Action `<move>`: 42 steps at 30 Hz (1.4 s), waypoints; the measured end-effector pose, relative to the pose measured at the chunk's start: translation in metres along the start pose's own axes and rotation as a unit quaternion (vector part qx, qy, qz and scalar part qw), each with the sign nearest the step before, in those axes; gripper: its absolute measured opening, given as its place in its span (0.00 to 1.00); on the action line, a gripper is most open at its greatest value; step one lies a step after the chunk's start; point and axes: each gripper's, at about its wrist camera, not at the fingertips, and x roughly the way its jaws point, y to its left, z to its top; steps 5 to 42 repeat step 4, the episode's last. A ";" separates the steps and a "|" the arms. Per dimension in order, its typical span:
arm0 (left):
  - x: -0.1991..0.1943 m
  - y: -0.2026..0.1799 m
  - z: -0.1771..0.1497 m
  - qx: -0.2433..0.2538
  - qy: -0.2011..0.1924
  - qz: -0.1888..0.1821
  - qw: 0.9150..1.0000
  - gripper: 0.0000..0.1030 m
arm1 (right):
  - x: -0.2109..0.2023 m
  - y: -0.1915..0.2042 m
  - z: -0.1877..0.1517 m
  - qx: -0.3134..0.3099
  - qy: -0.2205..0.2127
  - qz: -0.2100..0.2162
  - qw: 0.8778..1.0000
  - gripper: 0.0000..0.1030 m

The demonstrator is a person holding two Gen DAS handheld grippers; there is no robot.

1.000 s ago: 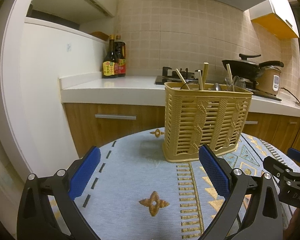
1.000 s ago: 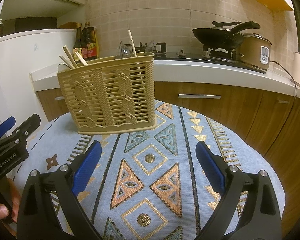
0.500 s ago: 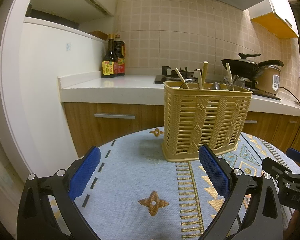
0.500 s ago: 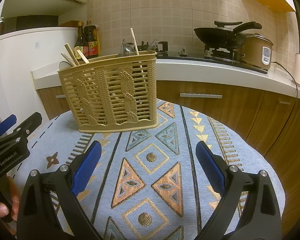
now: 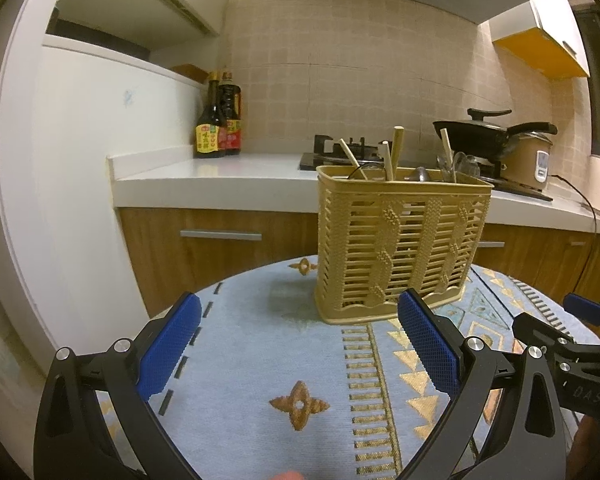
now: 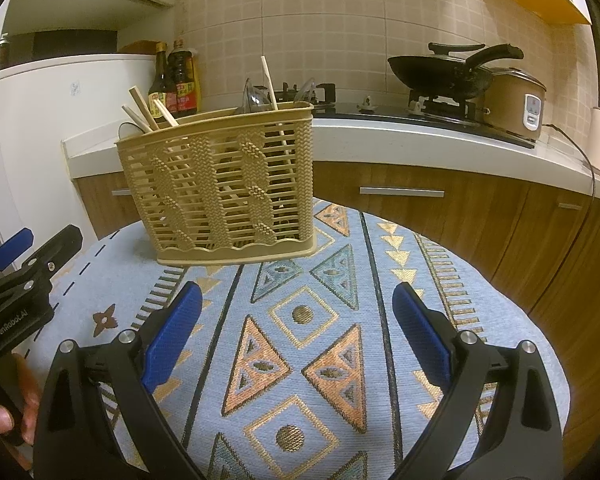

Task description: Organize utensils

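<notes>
The left gripper (image 5: 298, 346) hung low over the bench (image 5: 240, 360), its blue-padded jaws spread wide with nothing between them. Just beyond stood the tan slatted utensil basket (image 5: 400, 248), upright, with chopsticks (image 5: 392, 158) poking above its rim. The right gripper (image 5: 572, 344) showed at the right edge.

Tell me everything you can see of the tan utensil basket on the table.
The tan slatted plastic utensil basket is rectangular, with woven-look braid columns and a scalloped base. It stands upright on the blue patterned tablecloth. Wooden chopsticks and clear spoon bowls poke above its rim. Neither gripper touches it.
</notes>
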 end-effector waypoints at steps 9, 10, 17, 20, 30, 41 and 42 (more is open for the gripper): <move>0.001 0.002 0.000 -0.006 0.003 0.000 1.000 0.93 | -0.002 -0.003 0.000 0.007 -0.007 -0.003 1.000 0.89; 0.001 0.002 0.000 -0.006 0.003 0.000 1.000 0.93 | -0.002 -0.003 0.000 0.007 -0.007 -0.003 1.000 0.89; 0.001 0.002 0.000 -0.006 0.003 0.000 1.000 0.93 | -0.002 -0.003 0.000 0.007 -0.007 -0.003 1.000 0.89; 0.001 0.002 0.000 -0.006 0.003 0.000 1.000 0.93 | -0.002 -0.003 0.000 0.007 -0.007 -0.003 1.000 0.89; 0.001 0.002 0.000 -0.006 0.003 0.000 1.000 0.93 | -0.002 -0.003 0.000 0.007 -0.007 -0.003 1.000 0.89; 0.001 0.002 0.000 -0.006 0.003 0.000 1.000 0.93 | -0.002 -0.003 0.000 0.007 -0.007 -0.003 1.000 0.89; 0.001 0.002 0.000 -0.006 0.003 0.000 1.000 0.93 | -0.002 -0.003 0.000 0.007 -0.007 -0.003 1.000 0.89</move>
